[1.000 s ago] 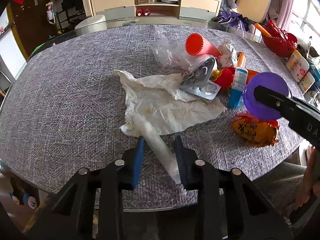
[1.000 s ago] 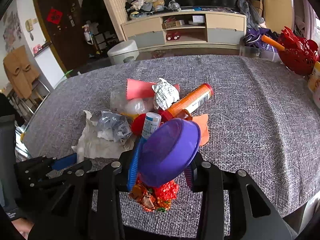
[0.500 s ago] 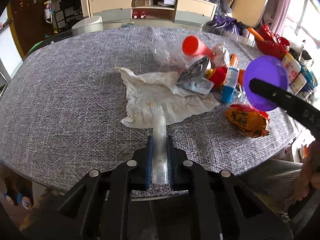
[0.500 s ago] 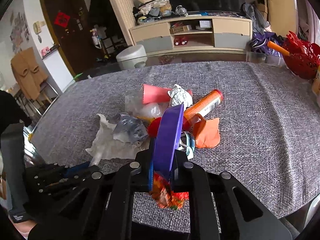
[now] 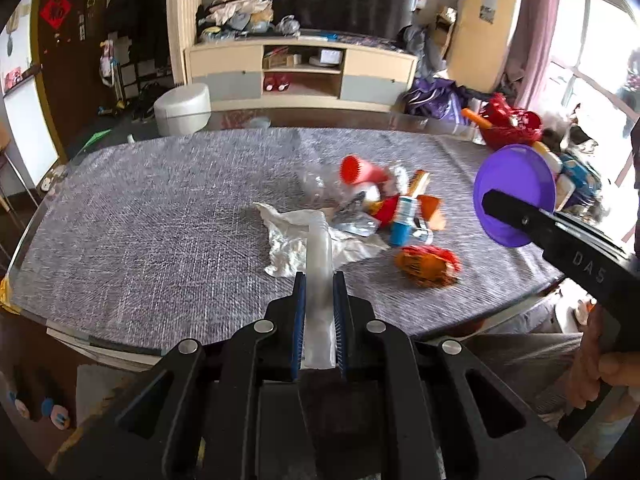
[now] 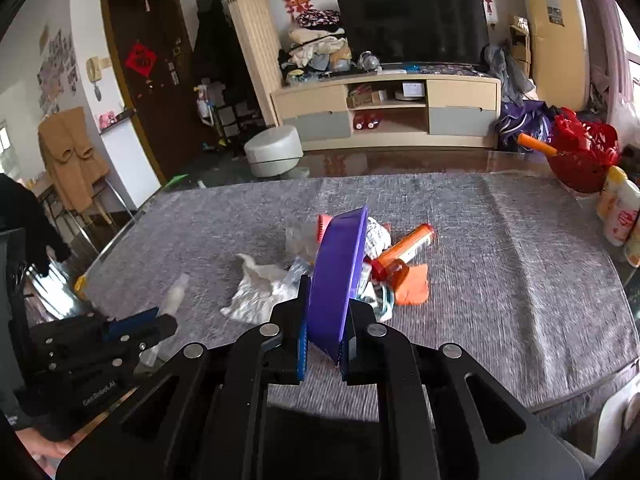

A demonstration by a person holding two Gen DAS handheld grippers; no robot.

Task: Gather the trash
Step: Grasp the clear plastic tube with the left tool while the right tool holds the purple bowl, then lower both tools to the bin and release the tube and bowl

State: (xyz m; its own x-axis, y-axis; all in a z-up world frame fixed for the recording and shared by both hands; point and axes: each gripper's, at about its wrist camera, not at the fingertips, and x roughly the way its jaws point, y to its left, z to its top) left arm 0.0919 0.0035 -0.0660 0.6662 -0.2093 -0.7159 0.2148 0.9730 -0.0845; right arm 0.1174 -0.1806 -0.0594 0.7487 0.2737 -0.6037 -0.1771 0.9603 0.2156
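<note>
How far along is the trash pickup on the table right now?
Done: nothing visibly binned; no bin is in view. In hand: the left gripper is shut on a clear plastic tube, and the right gripper is shut on a purple bowl, both held above the table. Left: the white tissue, orange tube, orange snack wrapper and other scraps.

A home living room: beyond the bench [image 6: 520, 280] stands a big television [image 6: 412, 26] on a low cabinet [image 6: 384, 110], laundry piled beside it, red paper decorations [image 6: 140, 60] on the door.
</note>
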